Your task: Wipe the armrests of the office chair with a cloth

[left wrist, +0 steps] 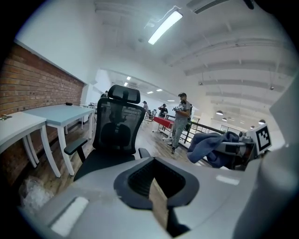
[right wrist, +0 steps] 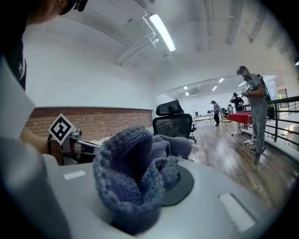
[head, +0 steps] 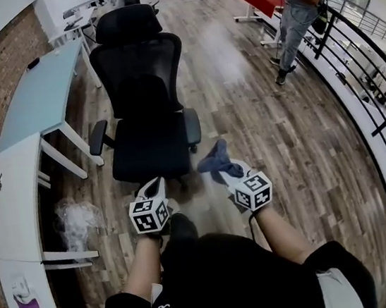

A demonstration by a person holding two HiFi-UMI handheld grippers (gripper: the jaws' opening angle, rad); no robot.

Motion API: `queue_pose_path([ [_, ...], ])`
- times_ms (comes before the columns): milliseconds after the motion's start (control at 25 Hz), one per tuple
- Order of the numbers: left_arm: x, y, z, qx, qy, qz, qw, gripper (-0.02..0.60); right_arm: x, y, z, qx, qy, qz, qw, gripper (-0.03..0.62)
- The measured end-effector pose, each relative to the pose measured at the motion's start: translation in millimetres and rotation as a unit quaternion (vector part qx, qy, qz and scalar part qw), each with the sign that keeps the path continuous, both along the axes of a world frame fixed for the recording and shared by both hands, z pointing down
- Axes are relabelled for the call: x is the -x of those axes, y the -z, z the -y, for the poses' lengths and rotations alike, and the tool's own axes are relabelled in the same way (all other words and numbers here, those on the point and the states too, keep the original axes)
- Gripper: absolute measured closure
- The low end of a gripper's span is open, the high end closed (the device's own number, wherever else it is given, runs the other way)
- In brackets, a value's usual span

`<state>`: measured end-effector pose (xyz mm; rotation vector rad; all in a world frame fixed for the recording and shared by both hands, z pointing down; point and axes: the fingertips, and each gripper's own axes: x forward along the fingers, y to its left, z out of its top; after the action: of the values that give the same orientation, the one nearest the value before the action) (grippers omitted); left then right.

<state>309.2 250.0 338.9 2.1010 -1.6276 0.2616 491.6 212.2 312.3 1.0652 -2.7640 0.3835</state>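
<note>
Approaching chair (head: 146, 113), upper centre: cloth (head: 215, 159) is pinched by right gripper (head: 224, 174) fingers; left gripper (head: 155, 186) fingers together, empty. Armrest (head: 192, 127) must be reached next.

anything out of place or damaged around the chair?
Only a crumpled clear plastic wrap on the floor by the white desk, left of the office chair. Chair stands upright, both armrests look intact; cloth is bunched in the right gripper.

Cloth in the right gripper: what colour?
A blue-grey knitted cloth, plain, with no print. It shows best in the right gripper view.
</note>
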Motion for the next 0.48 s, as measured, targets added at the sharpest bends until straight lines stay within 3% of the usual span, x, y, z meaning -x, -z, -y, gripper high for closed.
queue_pose_path([
  [480, 23.3, -15.2, 80.1, 0.011, -0.006, -0.022, 0.9997, 0.575, 38.2, -17.6, 72.0, 0.014, 0.016, -0.019, 1.0, 0.548],
])
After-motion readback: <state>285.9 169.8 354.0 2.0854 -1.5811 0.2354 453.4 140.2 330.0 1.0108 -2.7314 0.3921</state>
